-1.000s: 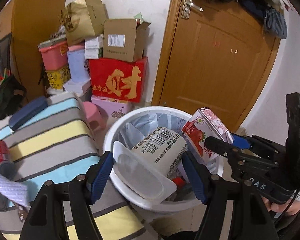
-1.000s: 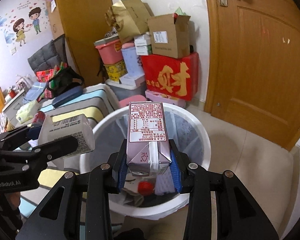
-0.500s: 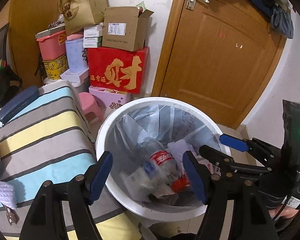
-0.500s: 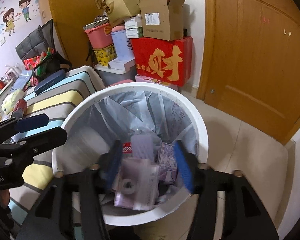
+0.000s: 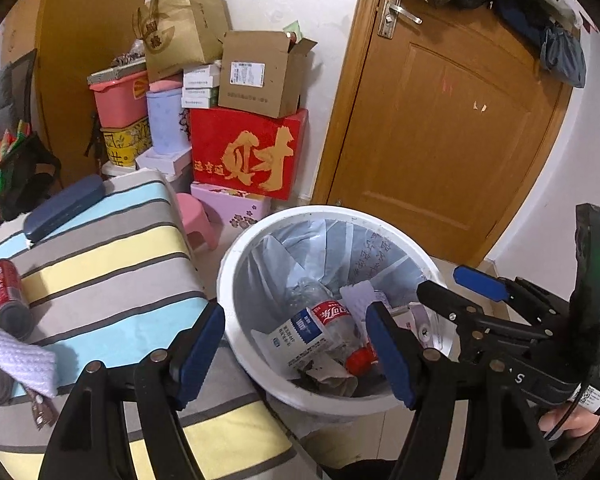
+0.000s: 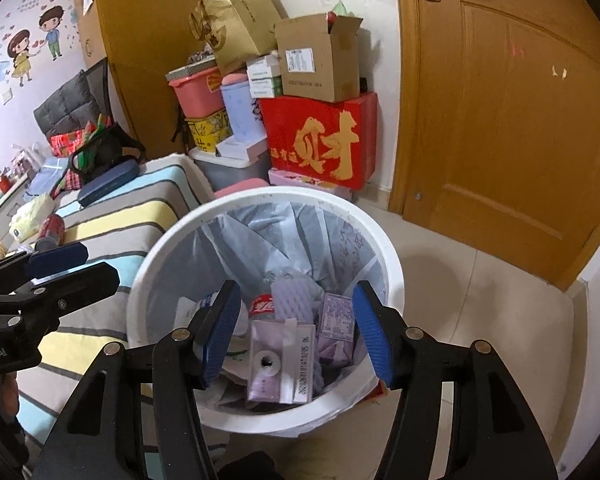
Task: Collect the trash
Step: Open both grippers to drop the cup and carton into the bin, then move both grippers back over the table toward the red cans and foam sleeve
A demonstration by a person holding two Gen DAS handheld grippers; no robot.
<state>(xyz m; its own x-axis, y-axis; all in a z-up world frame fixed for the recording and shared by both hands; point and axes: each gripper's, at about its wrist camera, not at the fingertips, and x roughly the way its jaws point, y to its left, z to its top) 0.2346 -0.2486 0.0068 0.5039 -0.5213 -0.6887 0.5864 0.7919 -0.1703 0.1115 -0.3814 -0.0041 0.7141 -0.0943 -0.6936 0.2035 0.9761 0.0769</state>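
Both grippers, left (image 5: 296, 344) and right (image 6: 296, 334), held above round white plastic bin (image 6: 392, 276); jaws spread wide, nothing gripped.

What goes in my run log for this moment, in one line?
left gripper: open, empty | right gripper: open, empty | both over white bin | carton in bin | red can on table

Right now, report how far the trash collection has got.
Done: the white bin already holds a plastic bottle, a purple carton and other packaging. In hand: nothing; the left gripper and right gripper are both open above the bin. Left: a red can lies on the striped cover; it looks like the next piece to collect.
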